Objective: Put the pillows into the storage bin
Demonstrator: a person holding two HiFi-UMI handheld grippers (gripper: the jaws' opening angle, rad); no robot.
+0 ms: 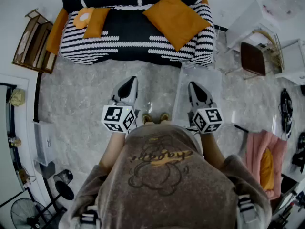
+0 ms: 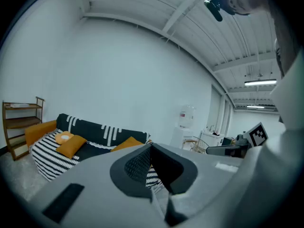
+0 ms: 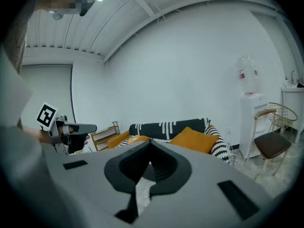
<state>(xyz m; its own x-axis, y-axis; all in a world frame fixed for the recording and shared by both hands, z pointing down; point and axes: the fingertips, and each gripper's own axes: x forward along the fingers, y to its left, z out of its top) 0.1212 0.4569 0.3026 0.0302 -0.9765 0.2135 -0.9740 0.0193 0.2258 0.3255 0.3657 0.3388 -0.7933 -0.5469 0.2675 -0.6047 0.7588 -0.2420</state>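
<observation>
My left claw point(image 1: 129, 81) and right claw point(image 1: 194, 85) are pressed together, empty. The big pillow point(image 1: 176, 19) lies ahead on the sofa point(image 1: 126, 27), nearer my right claw.

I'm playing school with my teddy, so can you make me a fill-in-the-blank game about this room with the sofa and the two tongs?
1. The orange ____ lie on the striped sofa.
2. The clear storage bin stands on the ____.
3. The left tongs and the right tongs are both ____ and hold nothing.
Missing words: pillows; floor; shut.
</observation>
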